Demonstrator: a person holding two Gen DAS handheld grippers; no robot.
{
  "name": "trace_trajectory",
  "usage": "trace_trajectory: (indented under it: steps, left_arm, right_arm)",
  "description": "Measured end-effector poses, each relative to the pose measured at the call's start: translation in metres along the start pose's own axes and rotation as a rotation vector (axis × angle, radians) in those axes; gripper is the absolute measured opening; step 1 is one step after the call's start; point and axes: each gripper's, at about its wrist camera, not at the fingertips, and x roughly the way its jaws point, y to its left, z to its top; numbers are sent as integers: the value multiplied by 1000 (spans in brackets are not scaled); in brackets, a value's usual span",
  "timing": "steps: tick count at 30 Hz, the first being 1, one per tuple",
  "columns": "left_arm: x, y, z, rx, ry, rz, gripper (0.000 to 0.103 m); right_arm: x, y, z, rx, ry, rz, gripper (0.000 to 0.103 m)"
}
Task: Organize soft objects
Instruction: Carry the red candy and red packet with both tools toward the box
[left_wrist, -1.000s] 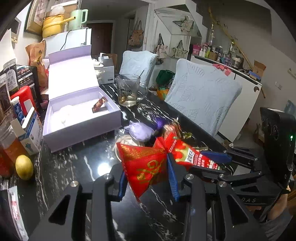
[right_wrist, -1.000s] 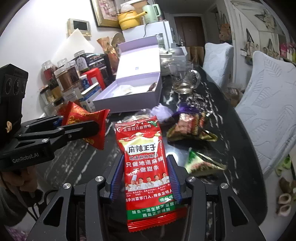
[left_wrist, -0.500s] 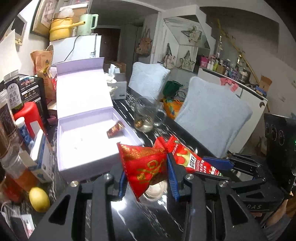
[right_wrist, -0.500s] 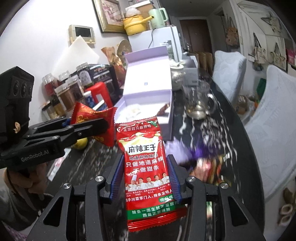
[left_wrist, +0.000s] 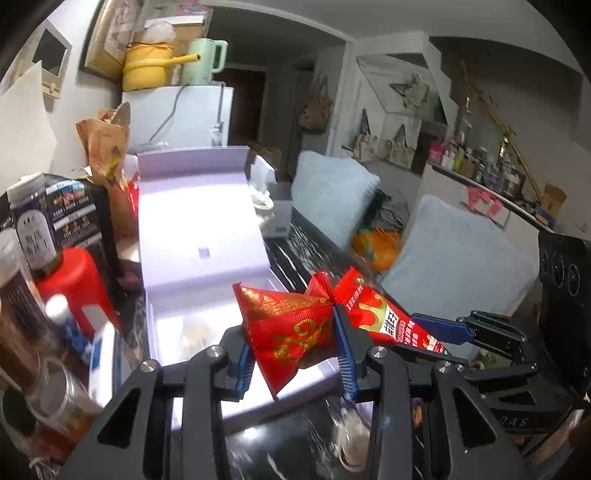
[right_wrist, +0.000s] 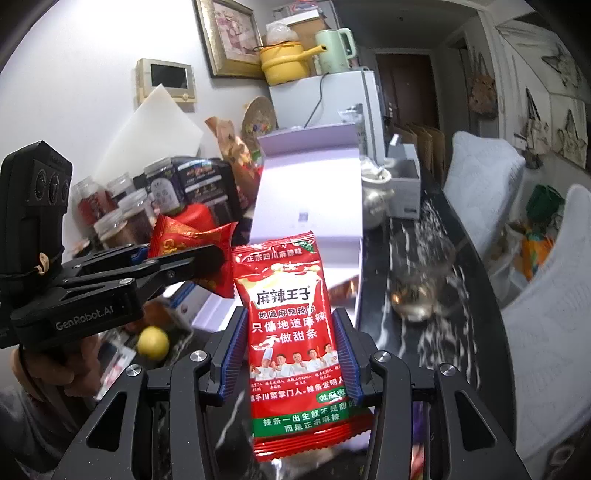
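Note:
My left gripper (left_wrist: 293, 354) is shut on a red and gold pouch (left_wrist: 291, 328) and holds it in the air over the near end of the open lilac box (left_wrist: 199, 254). My right gripper (right_wrist: 290, 350) is shut on a red snack packet with Chinese print (right_wrist: 291, 325) and holds it upright, close beside the left one. The packet also shows in the left wrist view (left_wrist: 384, 317), touching the pouch. The pouch shows in the right wrist view (right_wrist: 192, 243), with the box (right_wrist: 314, 206) behind it. A small brown wrapper (right_wrist: 343, 286) lies in the box.
Jars, a red canister (left_wrist: 77, 280) and cartons crowd the left of the black marble table (right_wrist: 436, 266). A lemon (right_wrist: 153, 341) lies by the box. A glass mug (right_wrist: 421, 295) stands right of the box. Padded chairs (left_wrist: 458, 254) line the right side.
Both grippers have risen and moved forward with their packets, from over the loose snacks on the table to the lilac box. Both stay shut.

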Motion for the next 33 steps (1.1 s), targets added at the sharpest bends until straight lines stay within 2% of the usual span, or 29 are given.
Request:
trace_trajectory:
  steps: [5,14,19,22,24,33]
  left_arm:
    - [15,19,18,-52,-20,-2,37]
    - [51,55,38,-143,-64,81,37]
    - [72,72,44,-167,-72,157,37]
    - [84,84,44,-180,-69,211,37]
    - [94,93,40,-196,-57,245,37]
    - [139,104,25,-183,77,256,37]
  right_arm:
    - [18,-1,28,-22,-22,-10,45]
    - [66,-8,60,-10,-31,-10,45]
    - [91,-15,73,13,-32,9,45]
    - [108,-19,78,10,-23,-15,45]
    - [119,-24,78,19,-9,-23,45]
    - [163,-43,69,75,85,-19,45]
